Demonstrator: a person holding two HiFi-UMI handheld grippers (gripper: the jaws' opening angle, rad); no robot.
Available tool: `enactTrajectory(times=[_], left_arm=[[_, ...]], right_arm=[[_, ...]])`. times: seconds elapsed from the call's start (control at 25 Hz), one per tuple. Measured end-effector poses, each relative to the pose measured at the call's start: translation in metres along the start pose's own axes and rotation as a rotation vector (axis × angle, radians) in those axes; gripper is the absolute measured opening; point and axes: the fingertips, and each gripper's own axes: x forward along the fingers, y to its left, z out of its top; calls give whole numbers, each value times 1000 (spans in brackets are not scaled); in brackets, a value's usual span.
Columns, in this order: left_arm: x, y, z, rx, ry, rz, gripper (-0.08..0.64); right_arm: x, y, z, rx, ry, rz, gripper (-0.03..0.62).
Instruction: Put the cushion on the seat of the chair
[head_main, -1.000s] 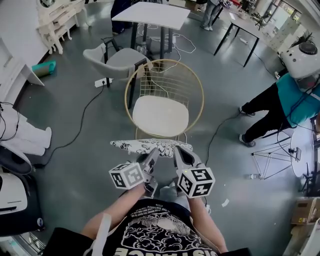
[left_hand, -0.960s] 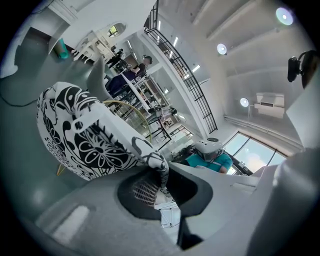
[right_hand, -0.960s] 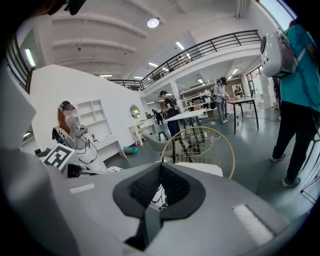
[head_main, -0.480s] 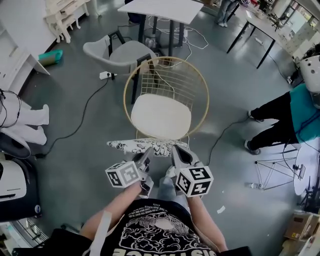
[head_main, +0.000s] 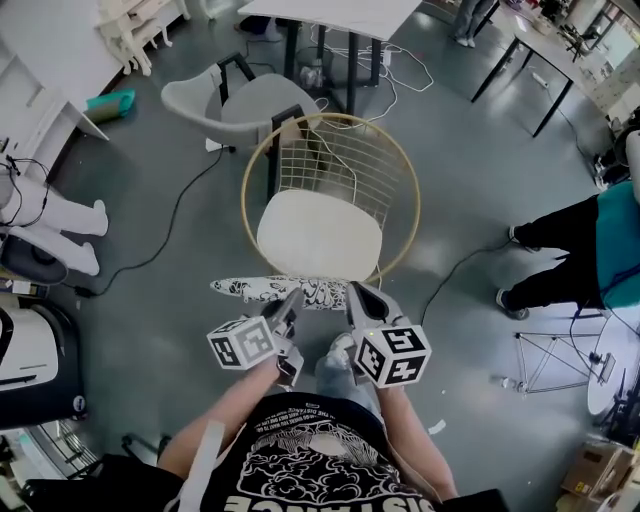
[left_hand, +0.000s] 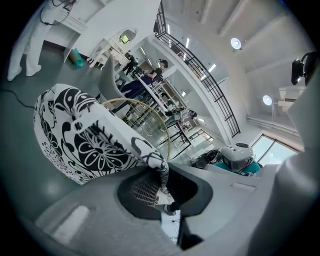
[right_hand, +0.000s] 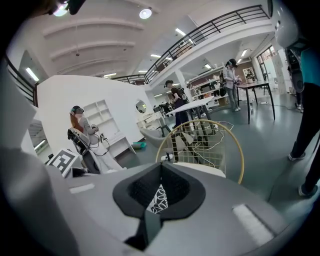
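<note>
A black-and-white patterned cushion (head_main: 285, 291) hangs flat just in front of the chair's white seat (head_main: 320, 235), near its front edge. The chair has a round gold wire back (head_main: 345, 160). My left gripper (head_main: 292, 300) is shut on the cushion's near edge. In the left gripper view the cushion (left_hand: 85, 140) bulges to the left, with a fold pinched in my left gripper (left_hand: 161, 181). My right gripper (head_main: 353, 294) is shut on the same edge further right. The right gripper view has a strip of cushion (right_hand: 159, 199) between the jaws and the chair (right_hand: 210, 145) beyond.
A grey shell chair (head_main: 245, 100) and a white table (head_main: 340, 15) stand behind the gold chair. Cables (head_main: 170, 235) run over the floor. A person in teal (head_main: 600, 240) stands at the right by a tripod (head_main: 560, 345). White shelving (head_main: 40, 60) is at the left.
Both grippers have carried the cushion forward and a little lower, closer to the chair's front edge. Both grips are unchanged.
</note>
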Motion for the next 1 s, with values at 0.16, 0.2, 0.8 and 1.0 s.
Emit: enactTrajectory(times=[0.16,0.2,0.8,1.0], left_arm=[[24,-6,11,23,1,0,25],[31,-9,12,30,7,-10,25],[86,-35,30,61,70,-115,25],[109,-29,41,45,111,-145,25]], right_arm=[[7,-12,8,-8,15,41,-5],[8,-14,9,-15,19,52,-5],[31,-34,29,-26,30,84,-5],[53,-38,37,-21,38,54,-5]])
